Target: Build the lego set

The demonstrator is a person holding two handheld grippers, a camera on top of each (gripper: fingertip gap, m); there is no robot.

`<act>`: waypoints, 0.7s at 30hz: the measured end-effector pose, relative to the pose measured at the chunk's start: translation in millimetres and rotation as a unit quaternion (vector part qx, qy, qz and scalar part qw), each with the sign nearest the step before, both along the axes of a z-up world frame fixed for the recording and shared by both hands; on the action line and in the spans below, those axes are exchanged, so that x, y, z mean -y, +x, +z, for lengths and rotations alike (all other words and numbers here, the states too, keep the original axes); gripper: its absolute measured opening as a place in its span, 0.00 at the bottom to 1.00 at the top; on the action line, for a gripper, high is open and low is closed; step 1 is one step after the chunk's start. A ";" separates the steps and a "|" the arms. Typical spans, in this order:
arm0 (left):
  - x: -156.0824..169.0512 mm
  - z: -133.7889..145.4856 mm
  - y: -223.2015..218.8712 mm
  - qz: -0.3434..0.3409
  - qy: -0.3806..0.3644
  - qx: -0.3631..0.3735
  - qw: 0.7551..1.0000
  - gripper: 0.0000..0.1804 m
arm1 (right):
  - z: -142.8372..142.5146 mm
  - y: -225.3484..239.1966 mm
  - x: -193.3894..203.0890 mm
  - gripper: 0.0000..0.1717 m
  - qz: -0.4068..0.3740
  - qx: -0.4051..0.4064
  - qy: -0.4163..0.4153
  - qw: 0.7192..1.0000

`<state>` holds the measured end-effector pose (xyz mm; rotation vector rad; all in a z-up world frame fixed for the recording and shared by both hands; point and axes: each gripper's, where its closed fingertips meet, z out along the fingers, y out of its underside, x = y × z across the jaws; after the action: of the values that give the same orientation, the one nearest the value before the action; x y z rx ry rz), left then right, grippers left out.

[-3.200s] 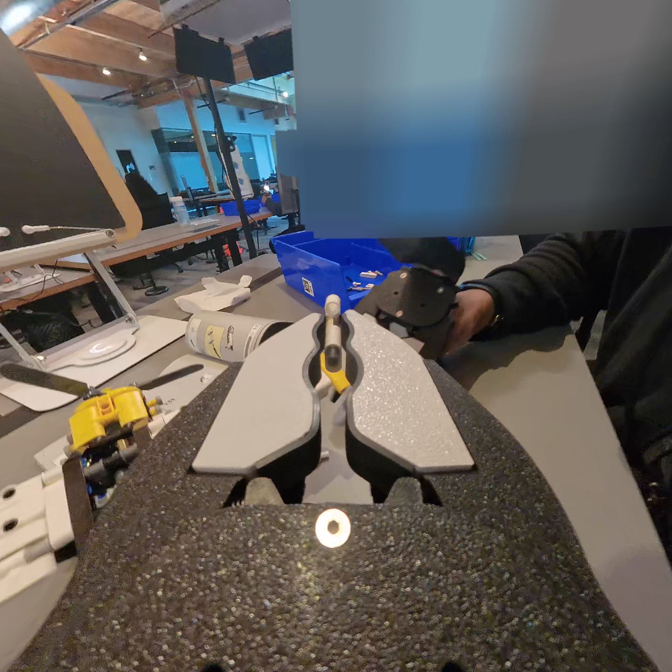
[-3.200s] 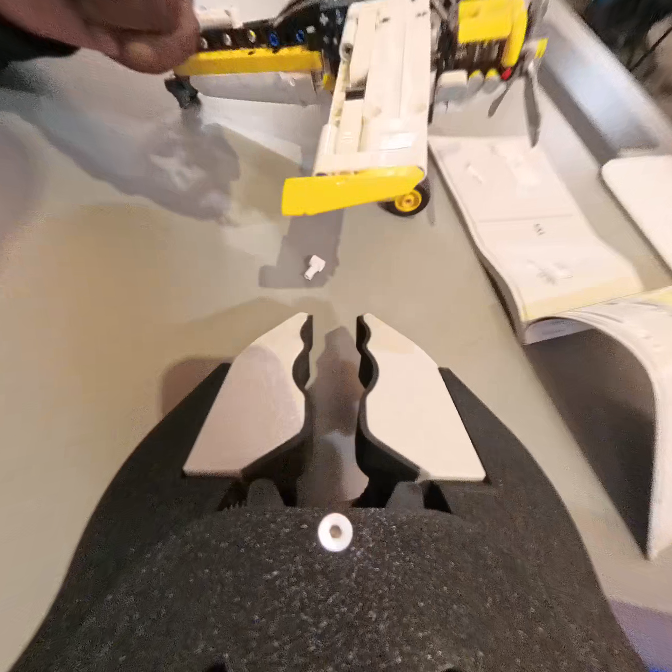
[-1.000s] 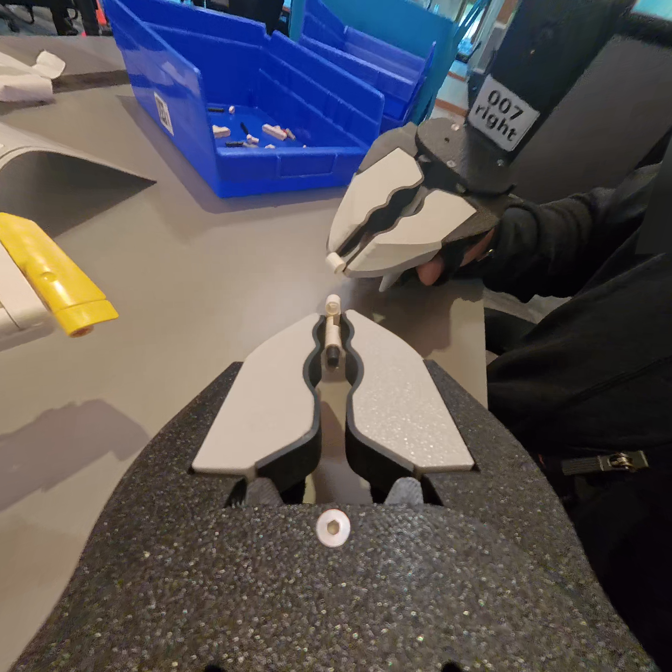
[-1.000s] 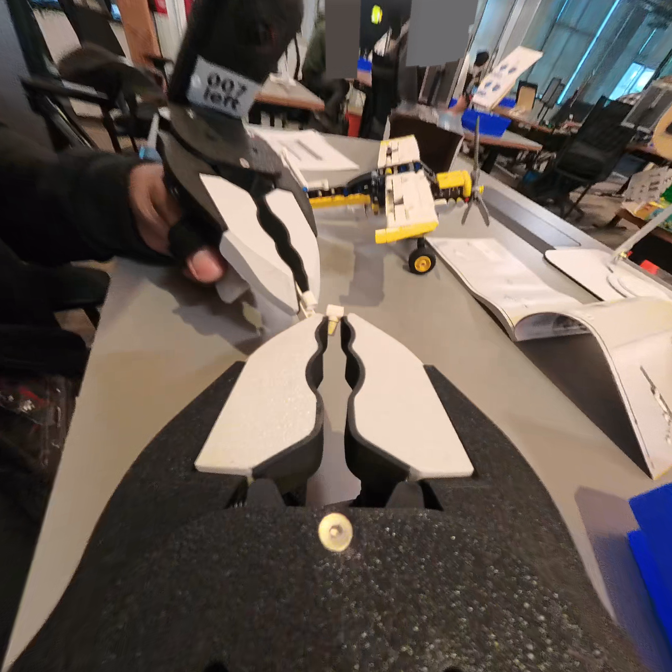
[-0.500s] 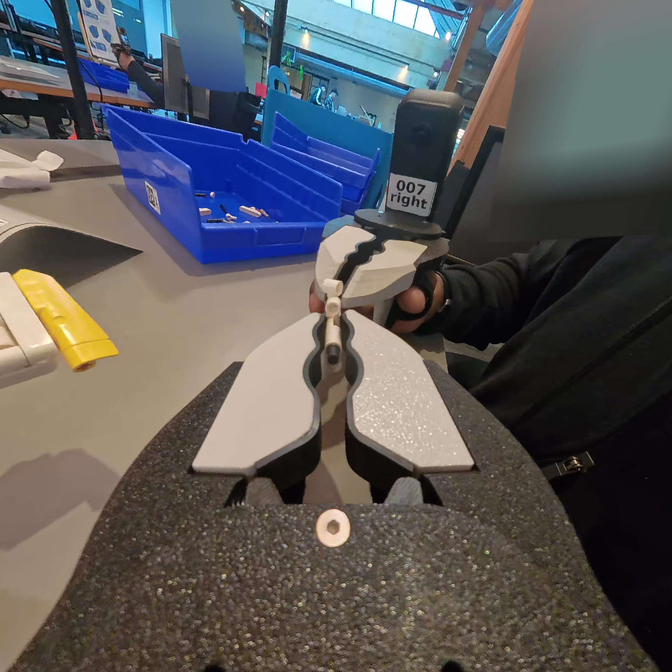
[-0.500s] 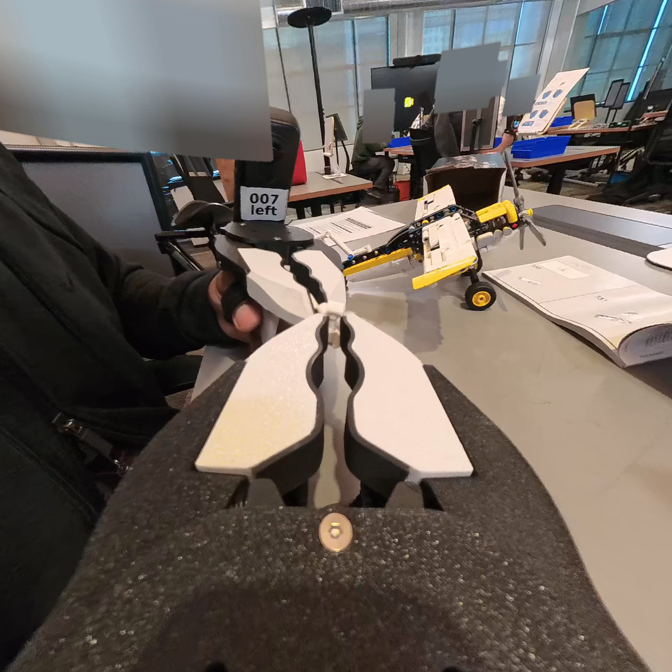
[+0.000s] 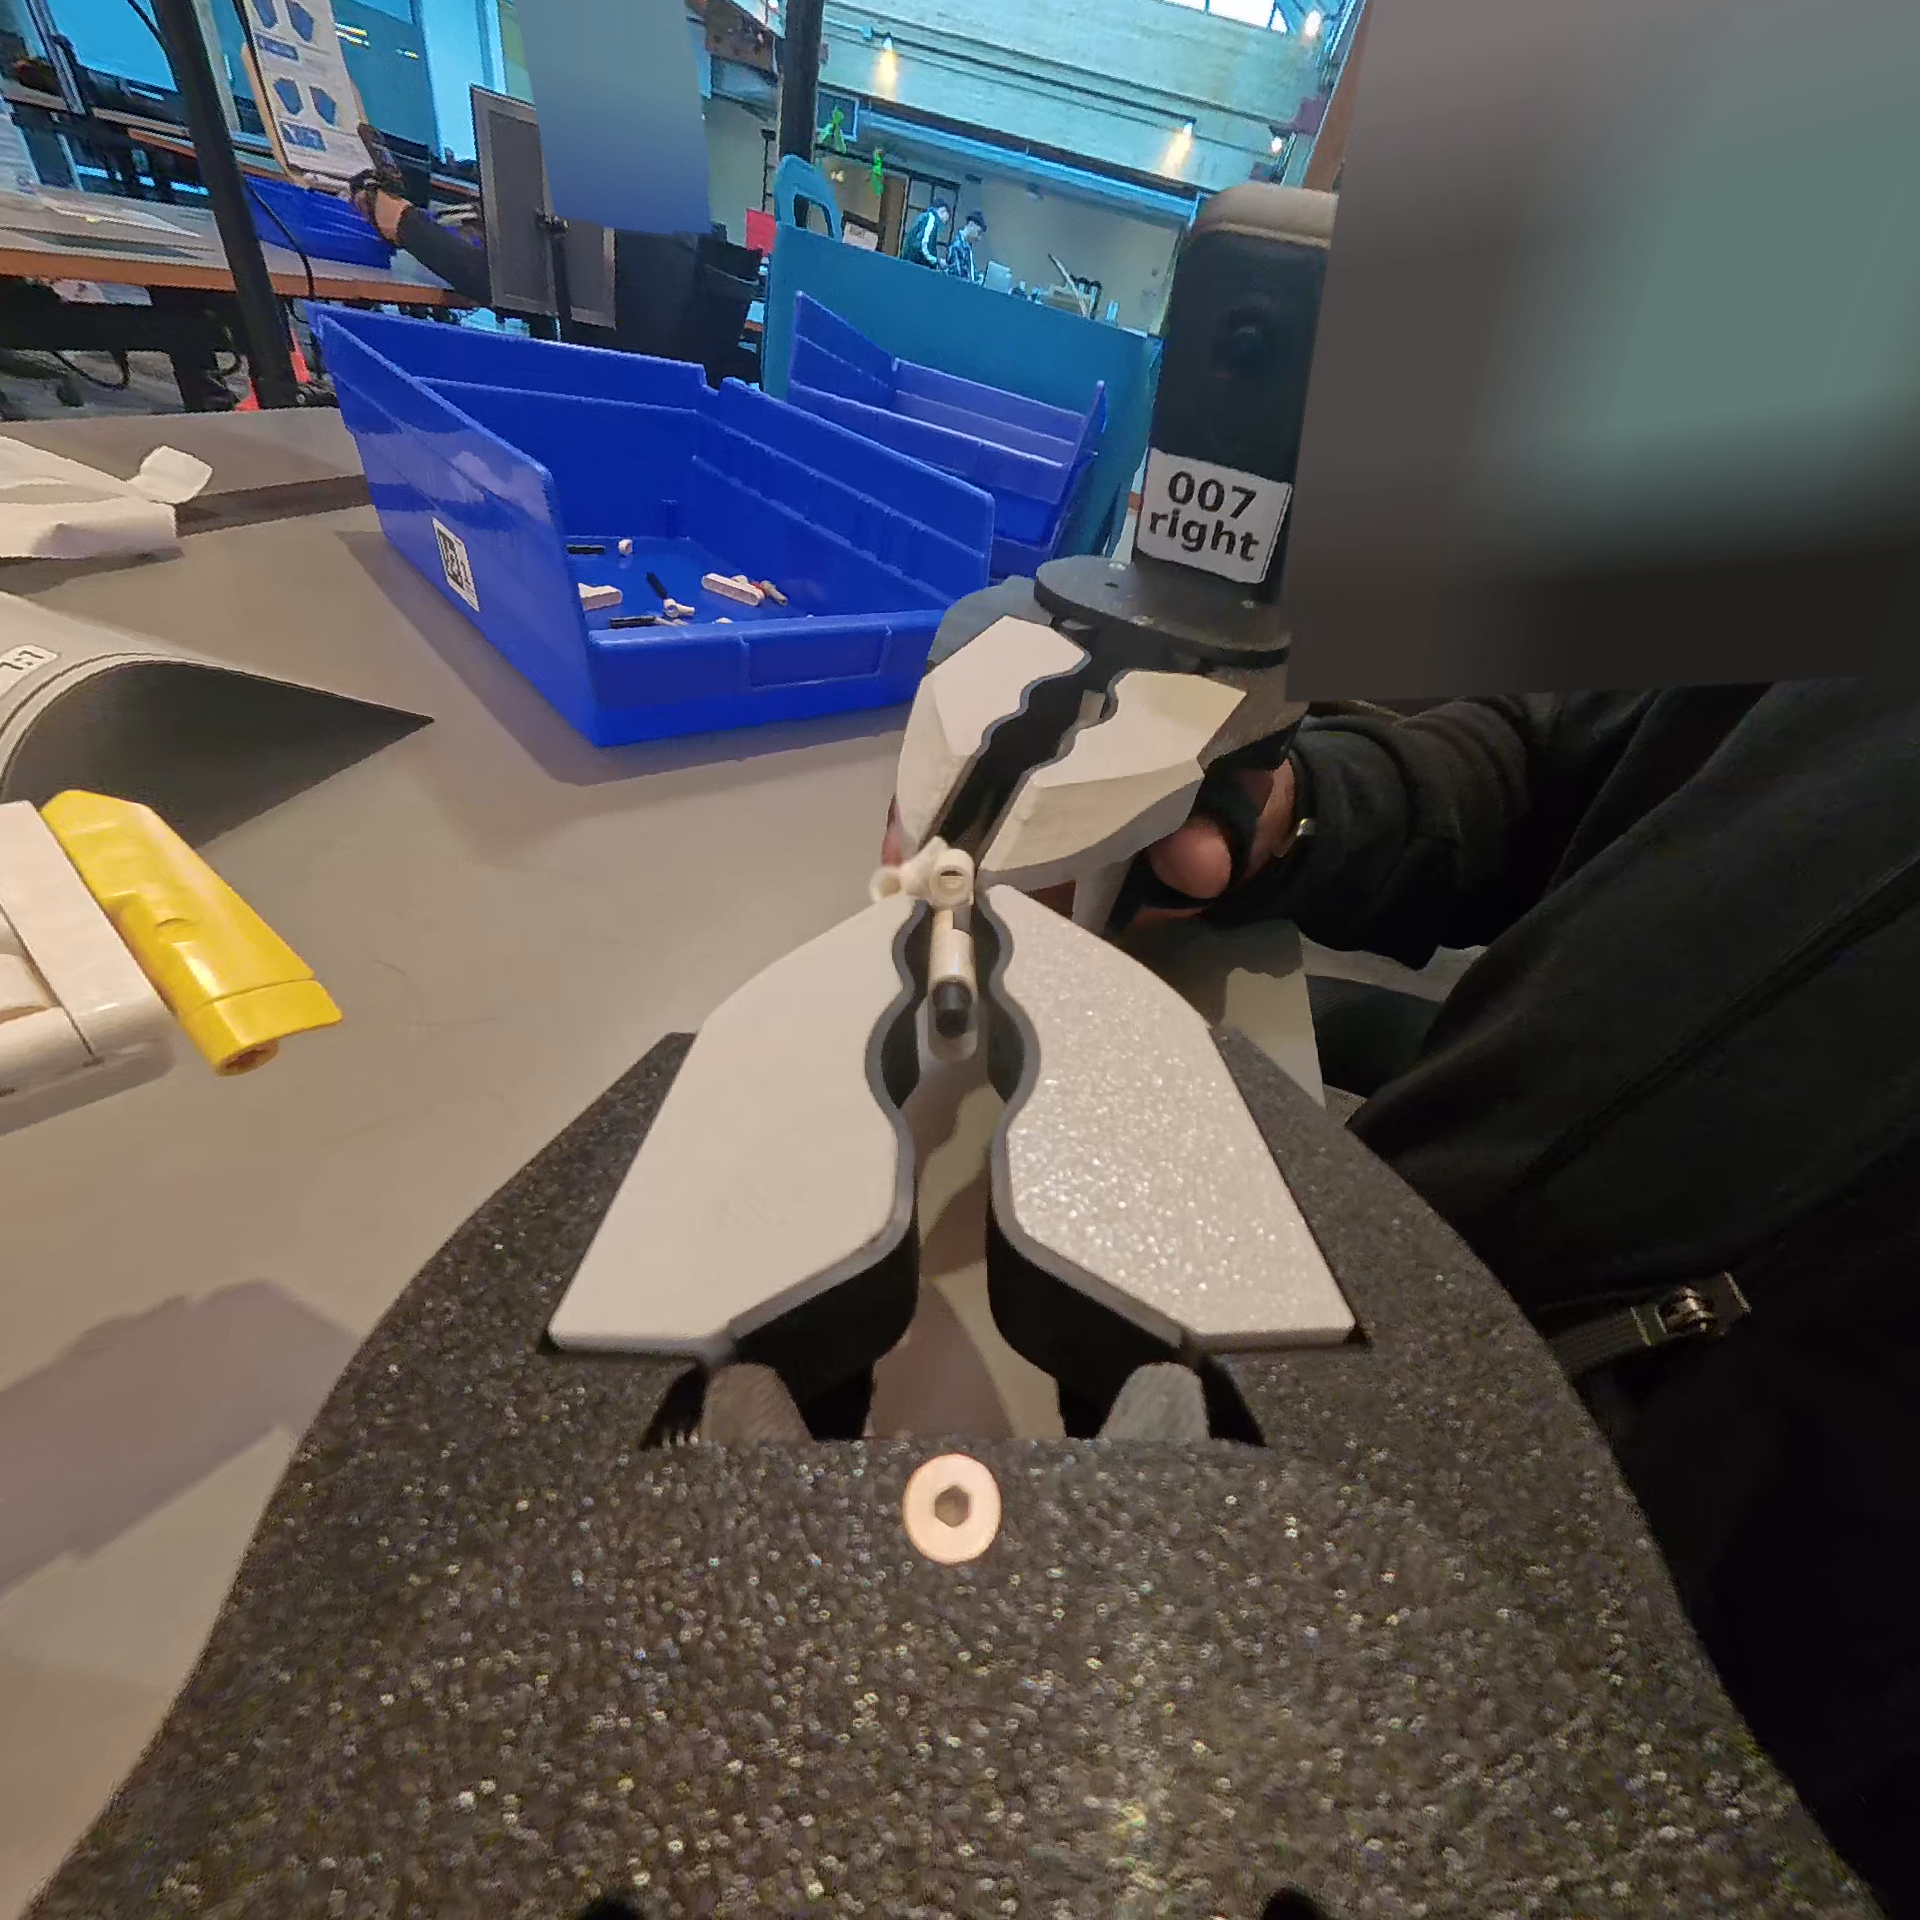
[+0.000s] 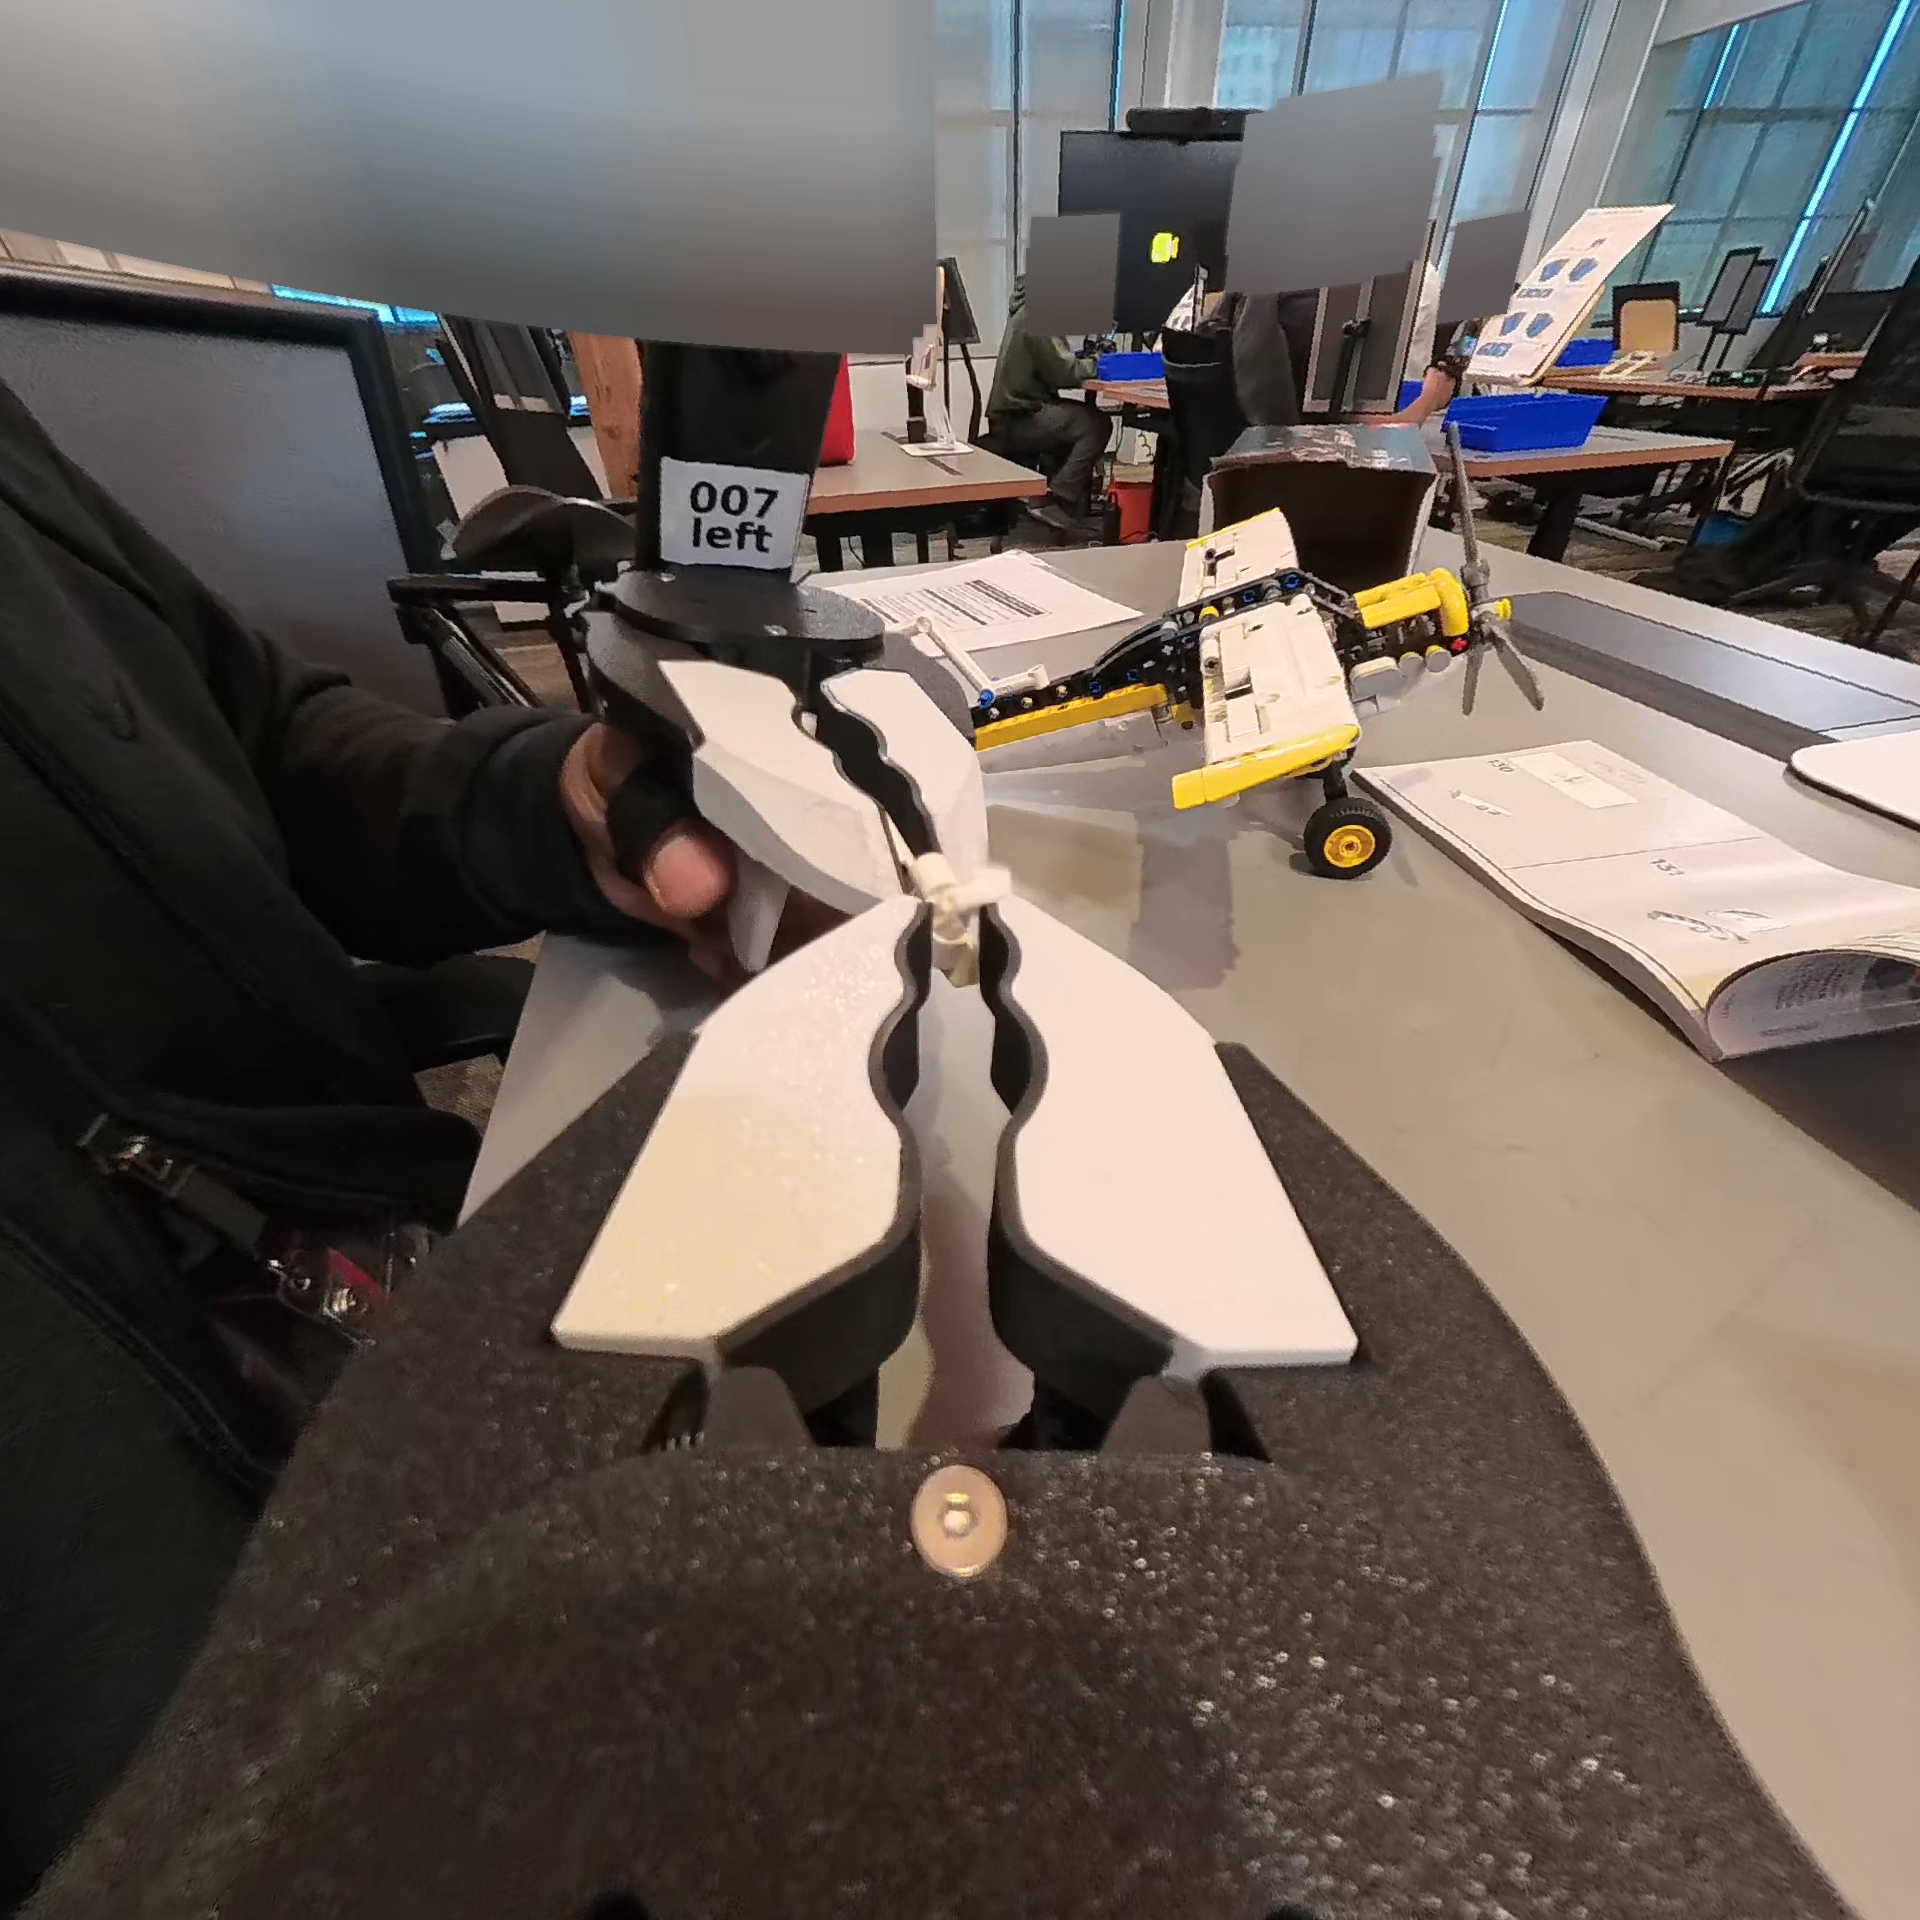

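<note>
In the left wrist view my left gripper (image 7: 945,920) is shut on a thin white rod with a black end (image 7: 951,966) that lies along its jaw gap. My right gripper (image 8: 951,920) is shut on a small white pin (image 8: 956,951). The two grippers meet tip to tip above the grey table (image 7: 520,883). At the tips the pin touches the white end piece (image 7: 935,881) of the rod, which also shows in the right wrist view (image 8: 961,891). The right gripper (image 7: 961,847) shows in the left wrist view, and the left gripper (image 8: 920,862) in the right wrist view, each held by a hand.
A blue bin (image 7: 499,540) with several small parts stands at the back of the left wrist view. A white and yellow toy plane (image 8: 1268,665) stands on the table; its yellow wing tip (image 7: 187,935) is near me. An open booklet (image 8: 1610,862) lies right of it. Both grippers' tips are close together, under 4 cm apart.
The right gripper was open above the small pin on the table, then closed on it and lifted. Both grippers have swung toward each other and now touch tip to tip, pin against rod end.
</note>
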<state>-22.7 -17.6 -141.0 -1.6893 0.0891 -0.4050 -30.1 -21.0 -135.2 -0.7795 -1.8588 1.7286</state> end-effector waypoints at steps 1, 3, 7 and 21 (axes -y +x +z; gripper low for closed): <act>-0.1 -0.9 0.4 0.000 -0.002 -0.006 1.000 0.04 | -0.6 0.1 0.1 0.05 0.000 0.000 0.004 1.000; -0.4 -2.9 0.2 0.001 -0.007 -0.016 1.000 0.04 | -2.4 0.0 0.0 0.05 0.001 0.002 0.012 1.000; 0.8 -6.8 0.0 0.002 -0.018 -0.029 0.999 0.04 | -6.2 1.1 -3.5 0.06 -0.002 0.005 0.033 0.999; 14.4 -14.9 -19.9 0.035 -0.047 -0.040 0.997 0.04 | -54.0 20.2 -54.7 0.08 -0.051 0.086 0.202 0.974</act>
<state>-42.6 -32.0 -155.9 -1.7966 0.0710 -0.2935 -9.9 33.7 -189.3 -0.8576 -2.1491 1.1916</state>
